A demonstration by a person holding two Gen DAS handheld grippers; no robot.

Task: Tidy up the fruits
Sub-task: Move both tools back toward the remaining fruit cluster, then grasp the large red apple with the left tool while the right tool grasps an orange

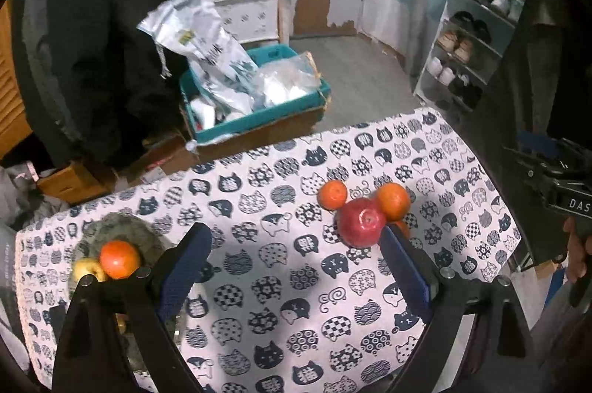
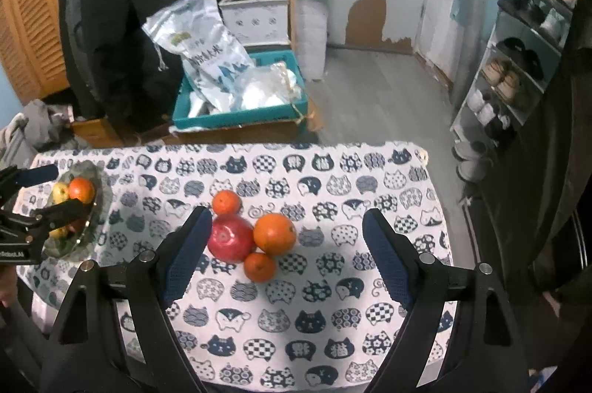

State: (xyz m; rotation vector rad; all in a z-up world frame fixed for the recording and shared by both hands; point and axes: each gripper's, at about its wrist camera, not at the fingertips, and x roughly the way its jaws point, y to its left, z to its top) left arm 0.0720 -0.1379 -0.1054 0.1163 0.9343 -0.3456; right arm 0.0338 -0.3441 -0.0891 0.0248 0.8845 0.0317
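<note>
I had both sets of jaws spread wide and holding nothing: the right gripper [image 2: 286, 245] hovered over the red apple [image 2: 230, 238] and three oranges [image 2: 274, 233] clustered mid-desk [image 2: 333, 337], the left gripper [image 1: 296, 258] near the fruit bowl [image 2: 98, 204]

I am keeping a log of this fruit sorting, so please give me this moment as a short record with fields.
surface: table with cat-print cloth
loose fruit: red apple, large orange, two small oranges, clustered mid-table
bowl: glass bowl at the table's left end
bowl contents: orange, yellow fruit, more partly hidden
left claw: open, empty, above cloth
right claw: open, empty, around the loose cluster
</note>
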